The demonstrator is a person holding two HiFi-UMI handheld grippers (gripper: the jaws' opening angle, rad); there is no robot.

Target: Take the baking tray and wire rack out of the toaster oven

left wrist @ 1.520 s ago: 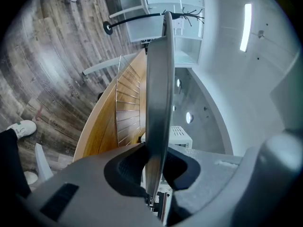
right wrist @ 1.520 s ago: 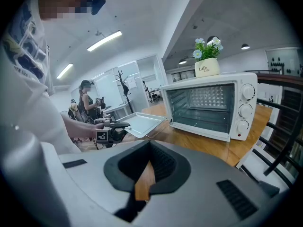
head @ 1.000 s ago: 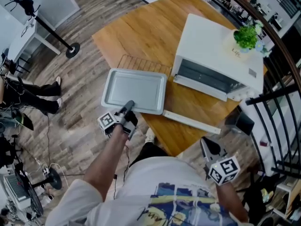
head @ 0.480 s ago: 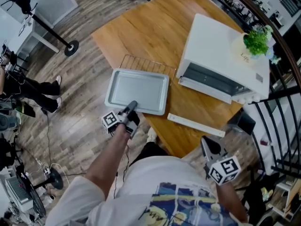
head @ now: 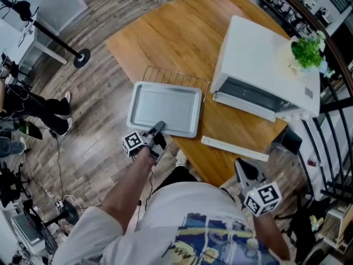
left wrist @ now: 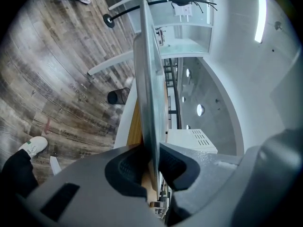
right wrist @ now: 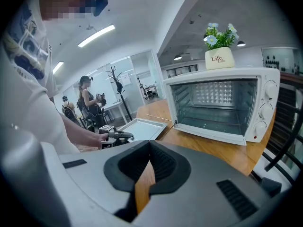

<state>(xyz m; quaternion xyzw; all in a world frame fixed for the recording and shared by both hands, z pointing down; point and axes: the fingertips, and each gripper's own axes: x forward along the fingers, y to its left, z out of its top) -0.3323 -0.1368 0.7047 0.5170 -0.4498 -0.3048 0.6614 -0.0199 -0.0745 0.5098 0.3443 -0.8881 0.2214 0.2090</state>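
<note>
Grey metal baking tray [head: 164, 107] lies on the wooden worktop [head: 176, 32], partly over the wire rack [head: 174, 76], beside the open toaster oven [head: 259, 54]. Only the left gripper view shows the left gripper [left wrist: 154, 162] with its jaws, which have just closed further, clamped on the tray's rim. The right gripper [right wrist: 149, 167] has its jaws together, holding nothing.

Wire rack [head: 175, 75] mostly under bkg. tray [head: 165, 105]

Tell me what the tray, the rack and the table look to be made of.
Tray: likely thin sheet metal, by its dull grey matte face and raised rim. Rack: metal wire, by its thin parallel bars; finish too small to tell. Table: wood or wood veneer, by its warm grain, satin sheen.
</note>
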